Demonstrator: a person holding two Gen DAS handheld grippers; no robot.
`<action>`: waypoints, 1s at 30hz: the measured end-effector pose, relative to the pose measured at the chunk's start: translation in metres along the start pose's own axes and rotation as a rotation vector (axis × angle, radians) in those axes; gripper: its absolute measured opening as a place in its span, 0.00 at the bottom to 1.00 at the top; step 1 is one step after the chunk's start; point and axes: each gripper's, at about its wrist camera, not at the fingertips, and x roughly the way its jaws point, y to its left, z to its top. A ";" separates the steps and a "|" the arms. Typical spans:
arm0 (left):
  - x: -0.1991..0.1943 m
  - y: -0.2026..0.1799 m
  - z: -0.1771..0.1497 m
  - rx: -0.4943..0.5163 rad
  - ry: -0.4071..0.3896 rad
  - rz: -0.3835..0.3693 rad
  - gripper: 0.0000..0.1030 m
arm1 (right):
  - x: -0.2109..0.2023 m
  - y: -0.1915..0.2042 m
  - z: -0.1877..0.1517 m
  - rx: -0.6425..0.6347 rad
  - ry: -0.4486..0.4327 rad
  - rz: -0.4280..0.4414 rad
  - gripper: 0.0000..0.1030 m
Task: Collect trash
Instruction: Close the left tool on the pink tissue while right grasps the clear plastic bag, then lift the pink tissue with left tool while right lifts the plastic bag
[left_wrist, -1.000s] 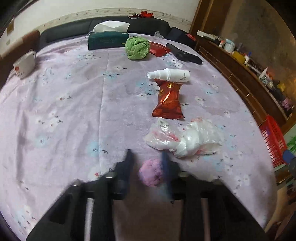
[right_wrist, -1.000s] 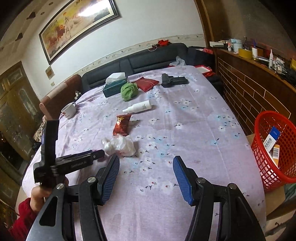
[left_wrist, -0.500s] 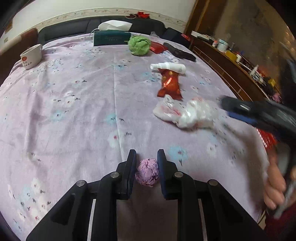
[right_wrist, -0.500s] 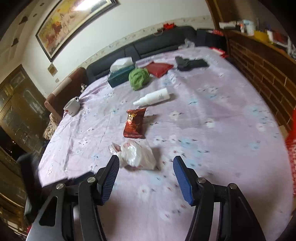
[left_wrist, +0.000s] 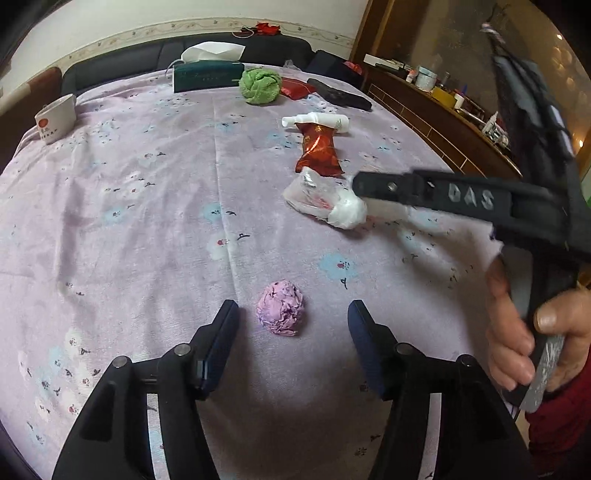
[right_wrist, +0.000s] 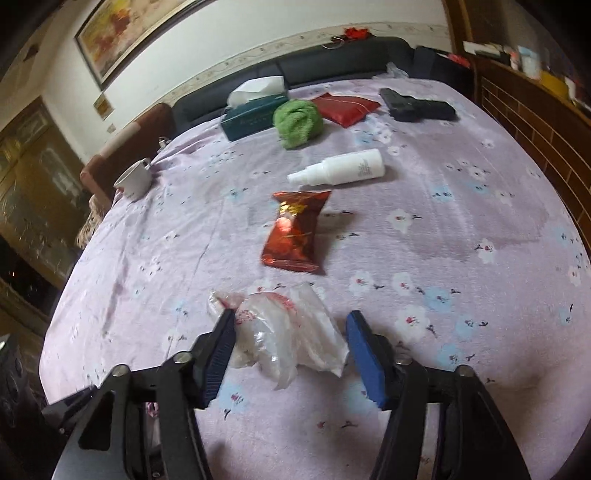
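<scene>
Right wrist view: right claw (right_wrist: 290, 345) closing around plastic bag (right_wrist: 290, 334), pads not yet pressing; left claw (left_wrist: 291, 332) opening, paper ball (left_wrist: 281, 312) released. Next: clamp, lift.

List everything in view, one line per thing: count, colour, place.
paper ball: 1, pink, near table edge, lying loose between left fingers
plastic bag: 1, clear-white, between right fingers
snack wrapper: 1, red, mid-table
spray bottle: 1, white, lying beyond wrapper
cloth: 1, green, far end
tissue box: 1, dark green, beside cloth
pouch: 1, red, far end
cup: 1, white, far left edge
tablecloth: 1, lilac floral
left gripper: 1, black, blue pads, opening
right gripper: 1, same, closing
</scene>
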 end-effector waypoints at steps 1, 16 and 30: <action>0.000 0.001 0.000 -0.005 -0.003 0.006 0.55 | -0.002 0.003 -0.001 -0.015 -0.004 -0.002 0.44; -0.011 0.007 -0.001 -0.066 -0.104 0.144 0.23 | -0.019 0.004 -0.028 -0.018 -0.143 0.098 0.31; -0.009 0.014 0.000 -0.101 -0.101 0.084 0.23 | -0.019 -0.008 -0.025 0.009 -0.159 0.100 0.31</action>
